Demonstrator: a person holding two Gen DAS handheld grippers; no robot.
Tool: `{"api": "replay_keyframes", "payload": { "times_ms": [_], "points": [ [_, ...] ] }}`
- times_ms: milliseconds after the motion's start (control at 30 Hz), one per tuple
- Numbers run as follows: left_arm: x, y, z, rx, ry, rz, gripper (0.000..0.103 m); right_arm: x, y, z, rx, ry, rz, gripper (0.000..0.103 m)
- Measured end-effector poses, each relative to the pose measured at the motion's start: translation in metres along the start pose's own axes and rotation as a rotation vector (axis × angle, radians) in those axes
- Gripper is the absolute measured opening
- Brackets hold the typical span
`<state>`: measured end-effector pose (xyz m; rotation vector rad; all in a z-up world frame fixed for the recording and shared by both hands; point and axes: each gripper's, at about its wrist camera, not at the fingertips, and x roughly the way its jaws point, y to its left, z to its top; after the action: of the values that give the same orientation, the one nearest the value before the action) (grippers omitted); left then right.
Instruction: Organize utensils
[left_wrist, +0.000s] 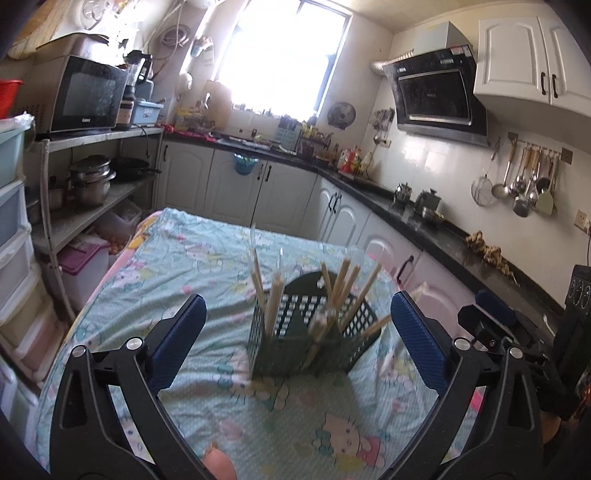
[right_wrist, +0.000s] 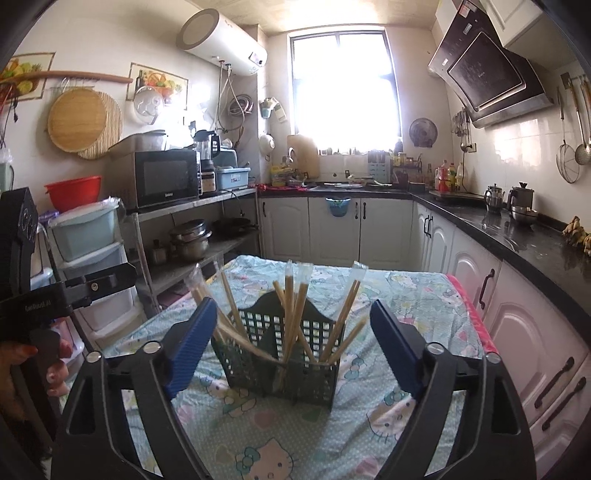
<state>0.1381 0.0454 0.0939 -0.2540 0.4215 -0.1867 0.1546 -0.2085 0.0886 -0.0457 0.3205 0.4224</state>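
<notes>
The left gripper (left_wrist: 295, 332) is spread wide and grips nothing, its blue fingers (left_wrist: 181, 339) standing on either side of a dark green basket (left_wrist: 295, 347) without touching it. The basket sits upright on a table covered with a cartoon-cat cloth (left_wrist: 184, 266), ahead of and between the fingers. Wooden chopsticks (left_wrist: 273, 302) stand in its compartments, leaning outward at different angles; some wear clear sleeves. The right gripper (right_wrist: 293, 347) is likewise wide apart and grasping nothing, with the same basket (right_wrist: 280, 362) centred between its fingers (right_wrist: 192, 350), slightly beyond their tips. The chopsticks (right_wrist: 291, 314) fan out above the rim. The cloth (right_wrist: 406, 295) lies wrinkled around the basket.
</notes>
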Motion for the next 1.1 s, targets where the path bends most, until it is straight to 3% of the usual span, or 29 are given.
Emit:
{"api": "replay_keyframes", "payload": {
  "times_ms": [167,633,933,1100],
  "points": [
    [-0.005,-0.001,-0.020,0.021,0.042,0.014,0.092,-0.006,0.003,-0.017,-0.021,0.020,-0.030,0.093],
    [-0.004,-0.010,-0.066,0.039,0.139,0.038,0.092,-0.012,0.004,-0.062,-0.025,0.128,-0.057,0.096],
    [-0.005,-0.012,-0.090,0.055,0.143,0.071,0.092,-0.007,0.001,-0.091,-0.016,0.189,-0.088,0.096],
    [-0.009,-0.016,-0.100,0.079,0.116,0.068,0.092,-0.007,0.001,-0.104,-0.032,0.173,-0.108,0.096]
  ]
}}
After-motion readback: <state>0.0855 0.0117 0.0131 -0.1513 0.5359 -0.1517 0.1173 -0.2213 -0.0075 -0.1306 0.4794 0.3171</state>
